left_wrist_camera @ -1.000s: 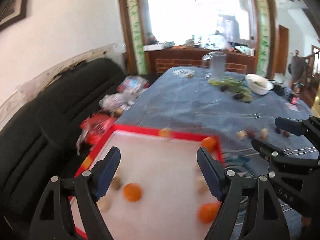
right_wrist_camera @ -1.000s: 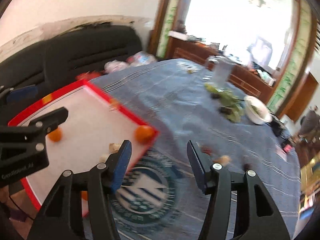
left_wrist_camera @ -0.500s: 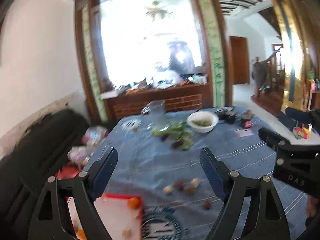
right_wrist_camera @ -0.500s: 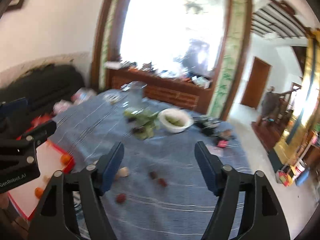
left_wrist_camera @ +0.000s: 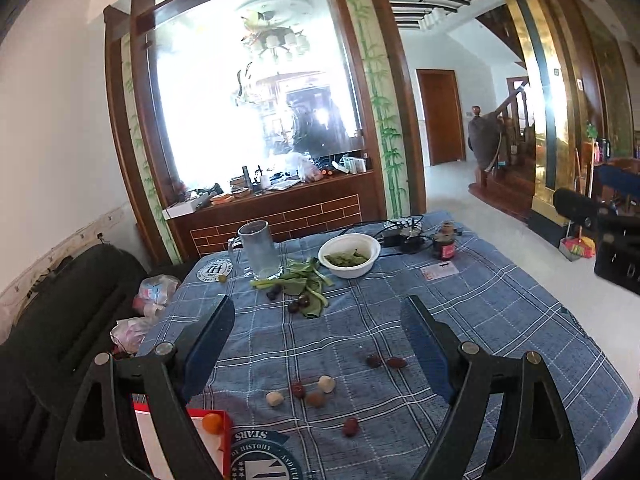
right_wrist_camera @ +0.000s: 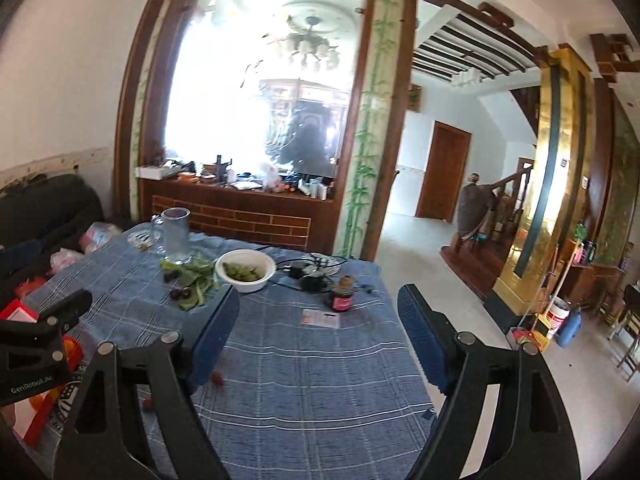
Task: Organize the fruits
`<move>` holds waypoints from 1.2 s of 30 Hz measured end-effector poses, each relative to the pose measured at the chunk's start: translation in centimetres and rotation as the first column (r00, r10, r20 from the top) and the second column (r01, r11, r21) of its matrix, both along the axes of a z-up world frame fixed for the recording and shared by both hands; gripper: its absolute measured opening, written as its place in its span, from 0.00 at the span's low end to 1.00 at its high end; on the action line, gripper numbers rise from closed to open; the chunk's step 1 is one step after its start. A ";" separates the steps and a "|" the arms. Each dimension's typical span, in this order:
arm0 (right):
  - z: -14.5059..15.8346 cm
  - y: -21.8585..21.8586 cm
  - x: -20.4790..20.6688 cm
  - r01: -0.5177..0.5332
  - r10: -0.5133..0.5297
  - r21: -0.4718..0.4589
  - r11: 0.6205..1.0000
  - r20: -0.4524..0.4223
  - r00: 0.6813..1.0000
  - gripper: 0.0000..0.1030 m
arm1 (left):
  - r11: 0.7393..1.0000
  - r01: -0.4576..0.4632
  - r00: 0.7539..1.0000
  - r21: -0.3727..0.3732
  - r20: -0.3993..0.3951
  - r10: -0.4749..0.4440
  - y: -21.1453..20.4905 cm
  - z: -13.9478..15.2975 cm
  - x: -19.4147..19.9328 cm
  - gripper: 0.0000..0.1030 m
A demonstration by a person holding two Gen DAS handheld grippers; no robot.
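Observation:
Several small fruits lie loose on the blue checked tablecloth (left_wrist_camera: 500,320): pale round ones (left_wrist_camera: 275,399), dark red ones (left_wrist_camera: 350,427) and two more red ones (left_wrist_camera: 386,361). A red-rimmed white tray (left_wrist_camera: 218,446) at the lower left holds an orange fruit (left_wrist_camera: 212,423). My left gripper (left_wrist_camera: 316,340) is open and empty, raised above the loose fruits. My right gripper (right_wrist_camera: 318,328) is open and empty over the table's right part. A red fruit (right_wrist_camera: 217,378) lies by its left finger. The tray shows in the right wrist view (right_wrist_camera: 24,432) too.
At the far side stand a glass jug (left_wrist_camera: 259,249), a white bowl of greens (left_wrist_camera: 349,255), loose leaves with dark fruits (left_wrist_camera: 306,292), a small jar (left_wrist_camera: 445,243) and a cable adapter (left_wrist_camera: 404,232). A dark sofa (left_wrist_camera: 60,320) with bags runs along the left.
Both grippers have swung up and to the right, away from the tray. The views moved from the tray to the far end of the table and the room.

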State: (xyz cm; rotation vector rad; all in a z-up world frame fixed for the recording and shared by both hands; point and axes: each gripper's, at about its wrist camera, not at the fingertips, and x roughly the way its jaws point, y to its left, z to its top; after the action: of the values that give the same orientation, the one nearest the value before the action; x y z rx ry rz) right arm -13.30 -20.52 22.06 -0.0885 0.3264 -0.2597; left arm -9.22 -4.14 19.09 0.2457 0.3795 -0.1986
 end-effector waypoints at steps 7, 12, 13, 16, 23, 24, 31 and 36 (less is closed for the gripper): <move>0.1 -2.0 -0.6 0.028 -0.028 0.028 0.999 0.017 0.999 0.82 | 1.000 0.018 1.000 0.017 0.003 -0.018 -1.2 0.0 -0.5 0.83; 0.2 -1.9 -1.0 0.024 -0.025 0.019 1.000 0.026 0.999 0.83 | 1.000 0.024 1.000 0.016 0.009 -0.024 -1.4 0.0 -0.6 0.83; 0.2 -1.9 -1.1 0.024 -0.025 0.019 1.000 0.028 0.999 0.83 | 1.000 0.023 1.000 0.017 0.008 -0.023 -1.5 -0.1 -0.6 0.83; 0.2 -1.8 -1.1 0.021 -0.022 0.019 1.000 0.031 0.999 0.83 | 1.000 0.023 1.000 0.016 0.009 -0.023 -1.5 -0.1 -0.6 0.83; 0.2 -1.7 -1.1 0.021 -0.021 0.015 1.000 0.029 0.999 0.83 | 1.000 0.023 1.000 0.013 0.006 -0.023 -1.3 -0.1 -0.7 0.83; 0.2 -1.6 -1.1 0.020 -0.020 0.012 1.000 0.028 0.999 0.83 | 1.000 0.022 1.000 0.014 0.006 -0.022 -1.3 -0.1 -0.8 0.83; -0.3 -1.0 -0.5 0.003 -0.003 0.014 1.000 0.010 1.000 0.83 | 1.000 -0.004 1.000 0.005 0.018 0.004 -0.5 -0.1 -0.7 0.83; -1.0 0.0 0.3 -0.045 0.046 0.056 0.997 -0.019 0.999 0.83 | 0.999 -0.050 0.999 -0.009 0.021 0.050 0.1 -0.4 -0.2 0.83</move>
State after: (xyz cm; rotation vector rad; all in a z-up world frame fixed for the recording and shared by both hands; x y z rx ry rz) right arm -12.98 -20.53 21.02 -0.0433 0.3511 -0.2043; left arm -9.42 -4.01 18.68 0.2292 0.3629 -0.1484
